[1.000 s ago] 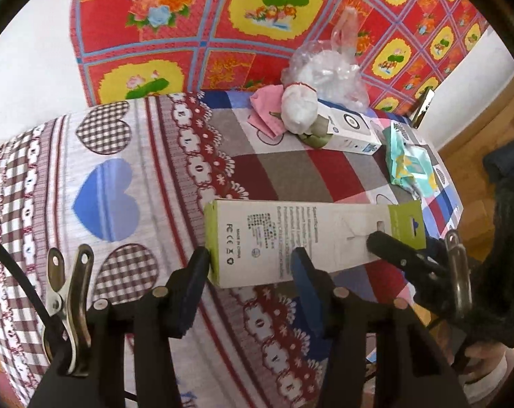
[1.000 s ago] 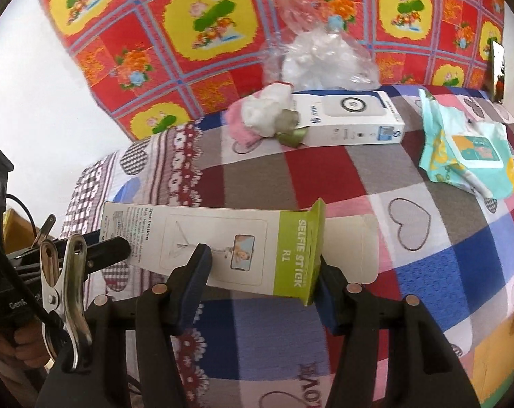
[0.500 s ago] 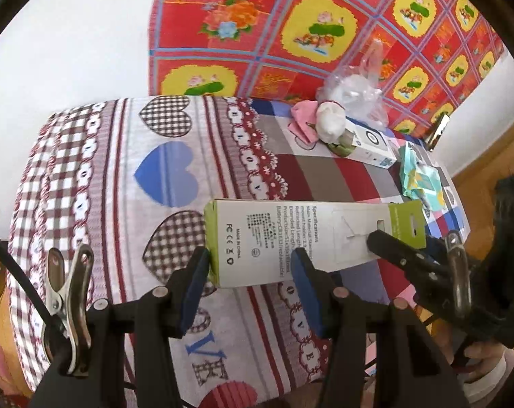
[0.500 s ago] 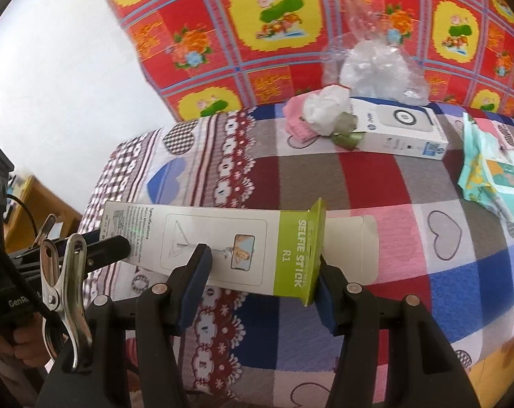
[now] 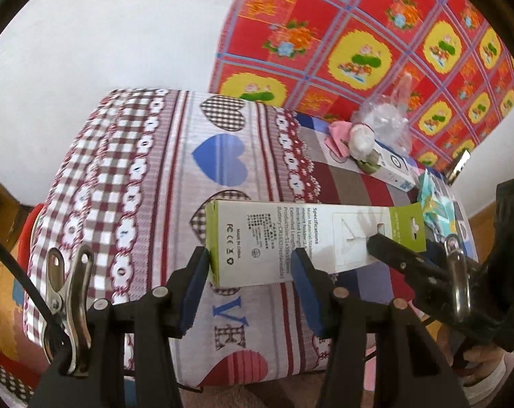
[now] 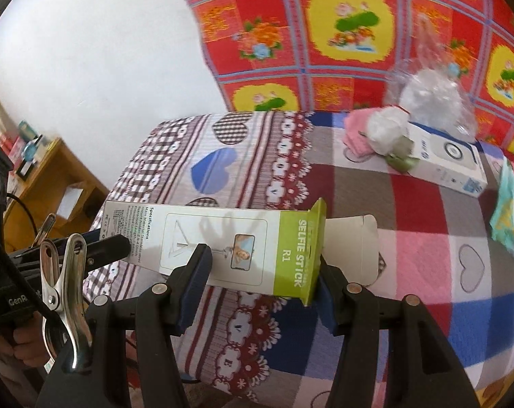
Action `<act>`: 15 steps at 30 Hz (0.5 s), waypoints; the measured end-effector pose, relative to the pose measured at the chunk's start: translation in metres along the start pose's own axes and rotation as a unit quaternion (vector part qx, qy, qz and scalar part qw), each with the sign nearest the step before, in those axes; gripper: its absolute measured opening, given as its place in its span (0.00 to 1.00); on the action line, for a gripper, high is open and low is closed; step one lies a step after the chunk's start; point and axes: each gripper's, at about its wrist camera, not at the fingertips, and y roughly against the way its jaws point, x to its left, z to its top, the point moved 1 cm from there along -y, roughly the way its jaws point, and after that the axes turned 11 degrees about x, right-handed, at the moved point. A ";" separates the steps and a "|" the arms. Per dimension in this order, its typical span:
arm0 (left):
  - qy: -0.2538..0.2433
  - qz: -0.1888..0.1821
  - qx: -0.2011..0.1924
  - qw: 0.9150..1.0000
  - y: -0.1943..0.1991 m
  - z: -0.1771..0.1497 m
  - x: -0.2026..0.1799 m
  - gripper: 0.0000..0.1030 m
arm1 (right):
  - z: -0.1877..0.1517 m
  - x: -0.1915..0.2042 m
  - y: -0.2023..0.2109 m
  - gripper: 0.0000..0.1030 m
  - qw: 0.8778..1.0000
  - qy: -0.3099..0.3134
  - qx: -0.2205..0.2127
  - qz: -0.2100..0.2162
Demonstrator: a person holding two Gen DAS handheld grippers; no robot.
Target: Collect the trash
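Held above the near edge of the heart-patterned bedspread [image 5: 161,176]: a long selfie stick box [image 5: 291,238], clamped at one end by the left gripper [image 5: 250,282] and at the green end by the right gripper [image 6: 263,272], both part-open around its width. End flap open (contents not visible). Farther back, a white box [image 6: 454,159], pink cloth [image 6: 355,132] and clear plastic bag [image 6: 433,98], blurred. Since a second ago, more white wall and wooden shelf [image 6: 53,166] in view, box carried leftward
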 end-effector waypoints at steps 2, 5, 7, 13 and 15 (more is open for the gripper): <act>0.009 0.002 -0.006 1.000 0.004 -0.003 0.004 0.51 | 0.002 0.006 -0.001 0.56 1.000 0.009 0.000 0.004; 0.023 0.009 -0.015 1.000 0.012 -0.008 0.012 0.51 | 0.007 0.020 -0.004 0.56 1.000 0.029 0.001 0.011; 0.035 0.012 -0.021 0.999 0.017 -0.011 0.019 0.51 | 0.010 0.029 -0.007 0.56 0.999 0.040 0.002 0.016; 0.070 0.027 -0.035 0.997 0.030 -0.022 0.044 0.51 | 0.015 0.058 -0.019 0.56 0.997 0.072 0.012 0.029; 0.081 0.029 -0.038 0.996 0.032 -0.025 0.054 0.51 | 0.017 0.069 -0.023 0.56 0.996 0.083 0.015 0.031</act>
